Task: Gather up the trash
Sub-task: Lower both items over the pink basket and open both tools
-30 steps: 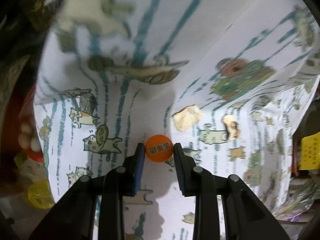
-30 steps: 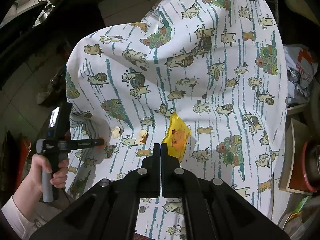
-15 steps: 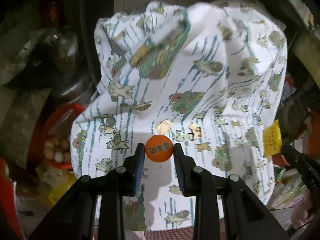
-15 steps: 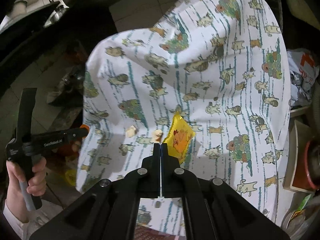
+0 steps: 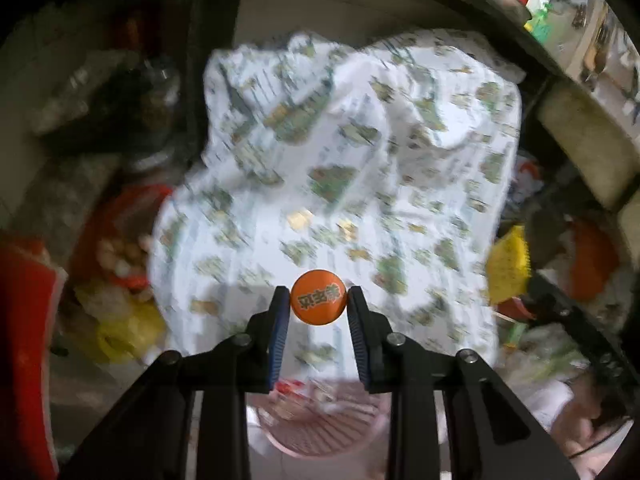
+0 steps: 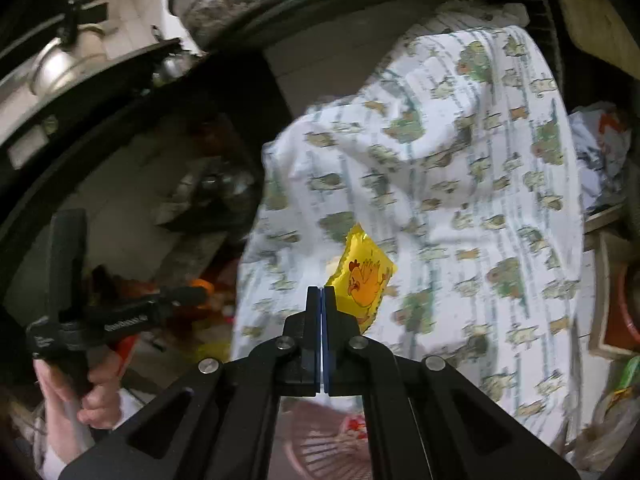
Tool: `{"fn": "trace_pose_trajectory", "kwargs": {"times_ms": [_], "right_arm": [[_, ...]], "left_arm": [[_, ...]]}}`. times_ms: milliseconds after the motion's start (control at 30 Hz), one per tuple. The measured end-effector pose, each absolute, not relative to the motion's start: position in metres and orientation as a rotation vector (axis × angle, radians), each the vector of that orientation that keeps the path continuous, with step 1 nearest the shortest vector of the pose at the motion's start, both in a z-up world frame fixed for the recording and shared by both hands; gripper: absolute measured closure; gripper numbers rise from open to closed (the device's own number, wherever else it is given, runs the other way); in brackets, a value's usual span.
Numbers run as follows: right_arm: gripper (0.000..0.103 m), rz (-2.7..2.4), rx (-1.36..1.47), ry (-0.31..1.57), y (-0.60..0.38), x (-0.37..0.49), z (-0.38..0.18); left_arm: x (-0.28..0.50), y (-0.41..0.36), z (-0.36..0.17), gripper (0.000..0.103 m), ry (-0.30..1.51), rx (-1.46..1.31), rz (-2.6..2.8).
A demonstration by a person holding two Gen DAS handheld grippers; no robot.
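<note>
Orange cap (image 5: 318, 303) bears upside-down Chinese characters, unreadable.

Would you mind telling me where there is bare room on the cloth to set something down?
The cloth is mostly bare: only two scraps lie mid-cloth, with free fabric above them and toward the right edge. Either side is crowded: red tub and yellow bags left, clutter right. The pink basket sits below.
</note>
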State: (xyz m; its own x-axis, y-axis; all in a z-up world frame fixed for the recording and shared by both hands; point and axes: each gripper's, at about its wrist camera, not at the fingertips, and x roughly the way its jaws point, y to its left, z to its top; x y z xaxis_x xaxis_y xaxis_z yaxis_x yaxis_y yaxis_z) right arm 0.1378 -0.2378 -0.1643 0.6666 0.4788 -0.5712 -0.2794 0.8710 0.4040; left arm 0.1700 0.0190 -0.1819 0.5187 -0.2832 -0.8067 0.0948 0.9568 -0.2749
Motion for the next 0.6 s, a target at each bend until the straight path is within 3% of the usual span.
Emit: {"fn": "trace_pose_trajectory", "kwargs": {"times_ms": [367,600], "right_arm": [[0.102,0.502,0.269,0.804,-0.212,0.111,-0.189],[0.102,0.522,0.183,0.932,-0.179,0.105,-0.236]], "left_arm": [[0.13,0.028,-0.197,0.076,1.038,-0.241,-0.165],[0.116,0.03,-0.254,0.076,1.19,-0.245,-0.126]]}}
